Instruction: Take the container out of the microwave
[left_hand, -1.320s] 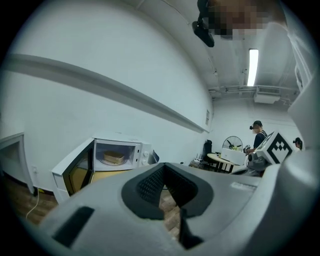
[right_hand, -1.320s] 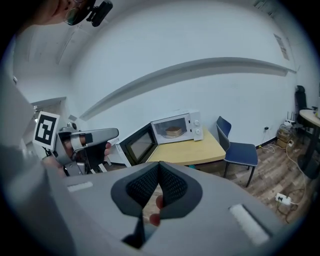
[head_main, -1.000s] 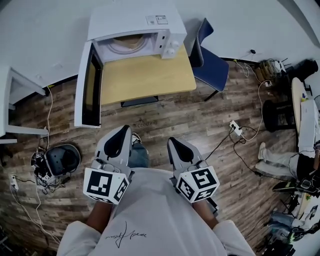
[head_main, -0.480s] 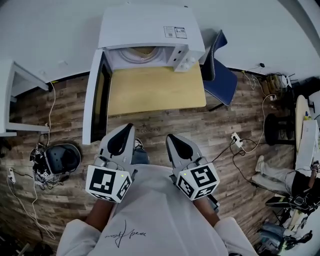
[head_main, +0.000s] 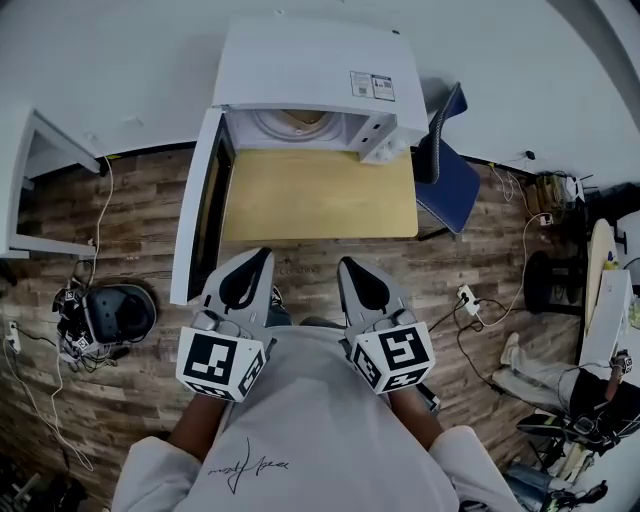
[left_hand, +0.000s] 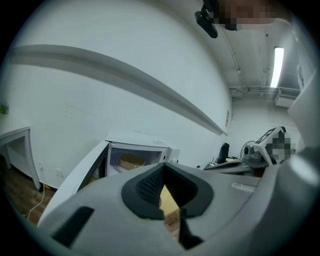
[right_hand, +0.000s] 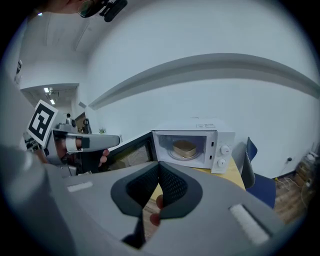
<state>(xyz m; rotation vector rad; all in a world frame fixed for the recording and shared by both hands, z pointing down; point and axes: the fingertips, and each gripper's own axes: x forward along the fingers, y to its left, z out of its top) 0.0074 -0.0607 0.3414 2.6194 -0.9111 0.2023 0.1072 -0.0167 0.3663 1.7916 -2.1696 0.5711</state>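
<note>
Approach step, I judge: the tan container (right_hand: 184, 148) sits inside the open microwave (head_main: 315, 75). The left gripper (head_main: 262, 253) and right gripper (head_main: 347, 263) are both clenched on nothing (well apart from it). The next move calls for spreading the jaws and reaching in.

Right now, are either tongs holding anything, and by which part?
Nothing is held. The left tongs and right tongs are both shut and empty; the container sits untouched inside the open microwave.
</note>
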